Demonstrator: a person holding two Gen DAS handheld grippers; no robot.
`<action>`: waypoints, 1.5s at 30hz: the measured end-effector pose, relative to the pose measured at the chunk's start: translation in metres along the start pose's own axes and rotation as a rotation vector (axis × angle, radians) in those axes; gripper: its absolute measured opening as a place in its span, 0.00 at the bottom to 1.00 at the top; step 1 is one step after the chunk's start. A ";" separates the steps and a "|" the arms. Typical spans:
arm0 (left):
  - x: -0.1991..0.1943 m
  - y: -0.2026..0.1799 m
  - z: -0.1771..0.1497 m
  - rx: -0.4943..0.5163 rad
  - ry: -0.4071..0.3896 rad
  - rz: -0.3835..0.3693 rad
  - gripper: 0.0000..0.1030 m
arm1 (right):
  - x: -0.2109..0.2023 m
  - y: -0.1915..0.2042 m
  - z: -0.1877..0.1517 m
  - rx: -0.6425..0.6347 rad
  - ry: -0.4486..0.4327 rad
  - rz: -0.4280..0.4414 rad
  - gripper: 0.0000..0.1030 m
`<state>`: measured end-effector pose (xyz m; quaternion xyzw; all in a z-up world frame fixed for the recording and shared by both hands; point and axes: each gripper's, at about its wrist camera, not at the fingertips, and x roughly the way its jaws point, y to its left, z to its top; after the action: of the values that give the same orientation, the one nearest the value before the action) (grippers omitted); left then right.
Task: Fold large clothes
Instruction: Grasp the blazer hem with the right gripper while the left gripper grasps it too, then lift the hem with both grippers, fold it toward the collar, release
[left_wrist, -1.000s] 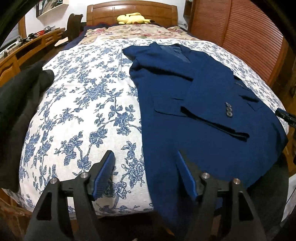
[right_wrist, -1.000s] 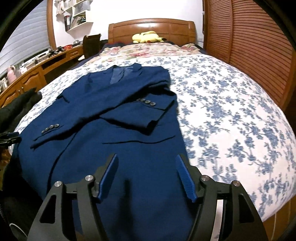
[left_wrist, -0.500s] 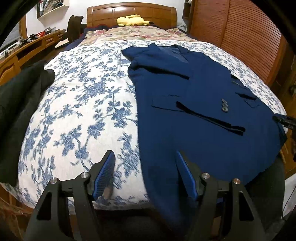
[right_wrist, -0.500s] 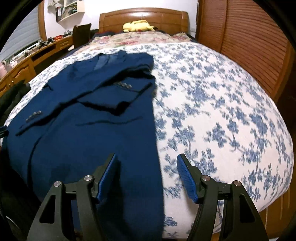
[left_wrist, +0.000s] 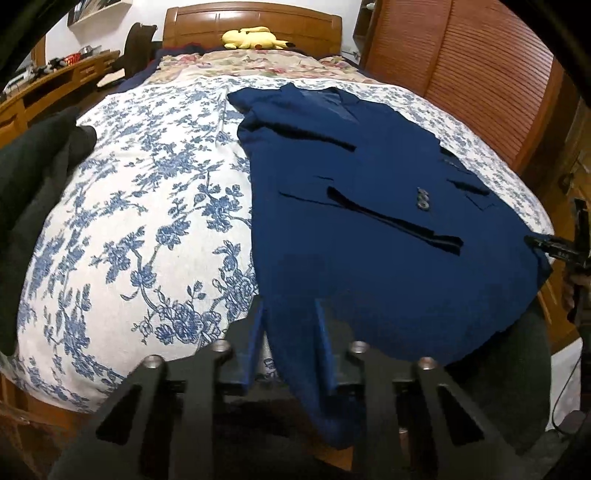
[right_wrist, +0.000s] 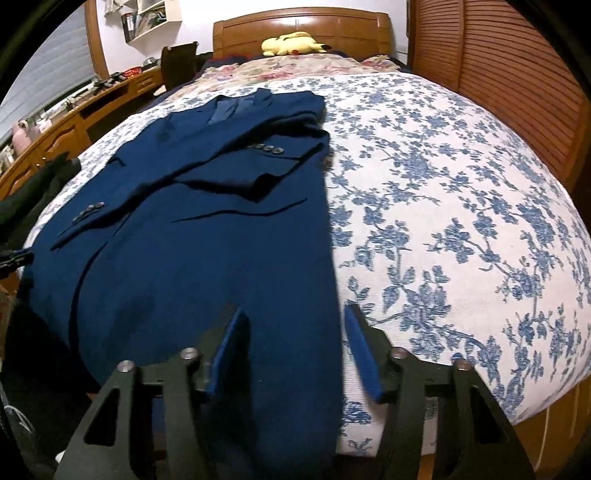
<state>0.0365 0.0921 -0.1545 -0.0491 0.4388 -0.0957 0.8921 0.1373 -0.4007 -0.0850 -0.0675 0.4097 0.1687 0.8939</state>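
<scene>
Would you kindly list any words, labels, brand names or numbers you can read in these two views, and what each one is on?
None can be read.
The navy suit jacket shows no visible label, only plain sleeve buttons.
The items on the wall shelf are too small and blurred to read.
The yellow plush toy carries no text.

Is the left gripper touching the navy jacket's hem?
Touching: in the left wrist view the left gripper has closed on the navy jacket hem, fabric between both fingers.

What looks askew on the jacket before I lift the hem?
The navy jacket lies off-centre toward one side of the bed, its hem hanging over the foot edge. The left tongs are closing on that hem; the right tongs straddle its other edge, open.
</scene>
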 end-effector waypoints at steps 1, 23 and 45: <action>0.000 0.001 0.000 -0.007 0.003 -0.006 0.21 | 0.001 0.000 0.000 0.002 0.001 0.007 0.43; -0.106 -0.032 0.047 0.041 -0.253 -0.080 0.02 | -0.077 0.004 0.045 0.081 -0.252 0.151 0.04; -0.236 -0.061 0.106 0.159 -0.562 -0.089 0.02 | -0.300 0.025 0.004 -0.066 -0.649 0.182 0.03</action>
<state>-0.0284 0.0832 0.1033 -0.0228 0.1633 -0.1512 0.9747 -0.0508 -0.4502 0.1452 -0.0024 0.1025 0.2734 0.9564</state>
